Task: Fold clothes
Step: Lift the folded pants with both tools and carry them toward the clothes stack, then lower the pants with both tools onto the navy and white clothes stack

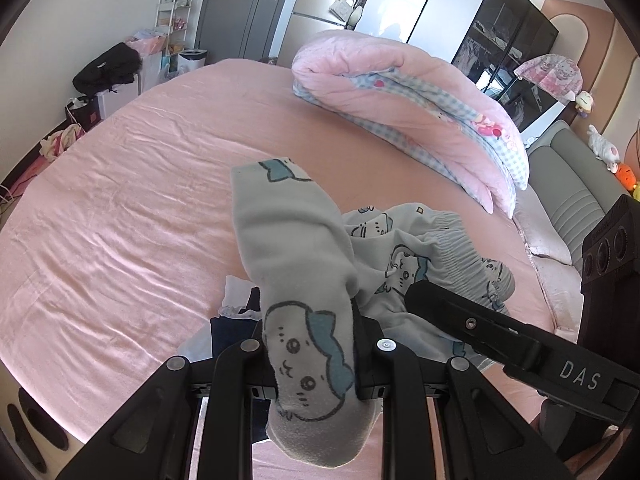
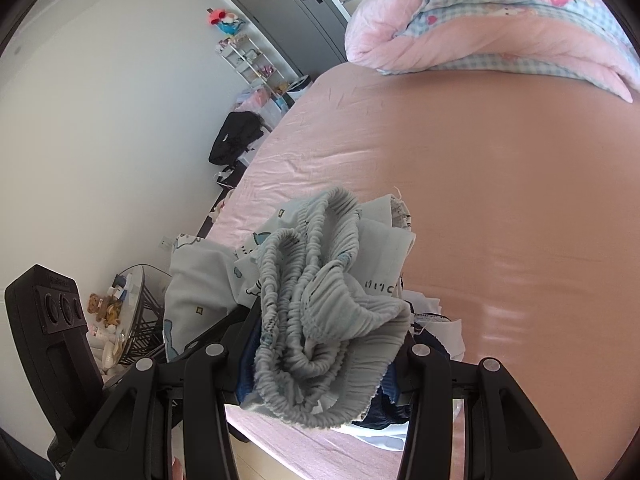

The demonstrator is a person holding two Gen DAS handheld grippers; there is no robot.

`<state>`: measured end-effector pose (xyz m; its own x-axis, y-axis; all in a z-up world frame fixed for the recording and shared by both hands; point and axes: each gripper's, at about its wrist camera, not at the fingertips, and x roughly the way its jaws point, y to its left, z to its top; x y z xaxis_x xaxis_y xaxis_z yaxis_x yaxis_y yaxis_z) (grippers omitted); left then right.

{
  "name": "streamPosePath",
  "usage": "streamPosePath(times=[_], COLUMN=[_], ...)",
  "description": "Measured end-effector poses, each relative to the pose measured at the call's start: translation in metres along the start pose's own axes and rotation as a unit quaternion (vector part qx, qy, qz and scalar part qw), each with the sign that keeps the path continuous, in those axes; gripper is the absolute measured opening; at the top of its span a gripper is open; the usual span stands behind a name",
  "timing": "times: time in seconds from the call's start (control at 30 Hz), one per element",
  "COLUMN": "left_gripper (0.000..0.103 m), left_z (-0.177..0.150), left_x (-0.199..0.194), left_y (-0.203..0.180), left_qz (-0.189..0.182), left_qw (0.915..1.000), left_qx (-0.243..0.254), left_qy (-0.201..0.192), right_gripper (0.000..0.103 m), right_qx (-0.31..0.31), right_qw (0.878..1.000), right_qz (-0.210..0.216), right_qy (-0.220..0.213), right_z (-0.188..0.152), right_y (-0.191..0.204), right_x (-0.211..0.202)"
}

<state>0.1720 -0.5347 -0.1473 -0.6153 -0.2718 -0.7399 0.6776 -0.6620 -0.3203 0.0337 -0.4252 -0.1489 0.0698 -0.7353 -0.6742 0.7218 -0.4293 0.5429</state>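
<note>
Bunching fabric hides both sets of fingertips: left gripper point(image 1: 316, 360) clamps the pyjama leg point(image 1: 288, 240), right gripper point(image 2: 320, 356) its gathered waistband point(image 2: 320, 304). Dark clothing point(image 1: 228, 332) beneath is half covered. Pink bed point(image 1: 120, 200) lies open beyond, up to the folded quilt point(image 1: 420, 112).

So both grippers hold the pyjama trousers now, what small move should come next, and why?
Probably draw the two grippers apart over the pink bed sheet to spread the garment flat. The left gripper is clamped on a trouser leg, and the right gripper grips the elastic waistband, which is bunched in folds, so no clean fold is possible yet.
</note>
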Motion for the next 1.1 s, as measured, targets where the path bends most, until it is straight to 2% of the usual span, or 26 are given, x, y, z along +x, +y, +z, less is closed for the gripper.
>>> streamPosePath(times=[0.17,0.33,0.47,0.67,0.83,0.9,0.97,1.1], left_gripper=[0.02,0.021,0.022,0.023,0.023,0.023,0.023,0.029], left_z=[-0.004,-0.006,-0.015,-0.025,-0.018,-0.014,-0.01,-0.006], left_x=[0.013,0.025,0.037,0.044,0.037,0.026,0.015,0.006], left_y=[0.012,0.032,0.041,0.036,0.031,0.024,0.015,-0.003], left_qz=[-0.034,-0.071,-0.073,-0.044,-0.027,-0.016,-0.003,0.049], left_qw=[0.999,0.9946,0.9935,0.9959,0.9956,0.9969,0.9984,0.9959], left_qx=[-0.013,-0.057,-0.057,-0.044,-0.046,-0.038,-0.016,0.04], left_qy=[0.028,0.049,0.066,0.065,0.077,0.066,0.055,0.065], right_gripper=[0.047,0.047,0.047,0.048,0.049,0.055,0.075,0.076], right_qx=[0.017,0.025,0.022,0.036,0.019,0.026,0.02,-0.014], right_qw=[1.0,0.999,0.999,0.998,0.999,0.998,0.998,0.998], right_qz=[0.0,0.001,0.001,-0.002,-0.01,-0.009,-0.018,-0.055], right_qy=[0.012,0.026,0.042,0.051,0.049,0.053,0.049,0.017], right_z=[-0.007,-0.012,-0.02,-0.03,-0.026,-0.023,-0.018,-0.009], right_y=[-0.017,-0.031,-0.043,-0.057,-0.048,-0.046,-0.044,-0.04], right_x=[0.009,0.018,0.029,0.047,0.041,0.036,0.029,0.01])
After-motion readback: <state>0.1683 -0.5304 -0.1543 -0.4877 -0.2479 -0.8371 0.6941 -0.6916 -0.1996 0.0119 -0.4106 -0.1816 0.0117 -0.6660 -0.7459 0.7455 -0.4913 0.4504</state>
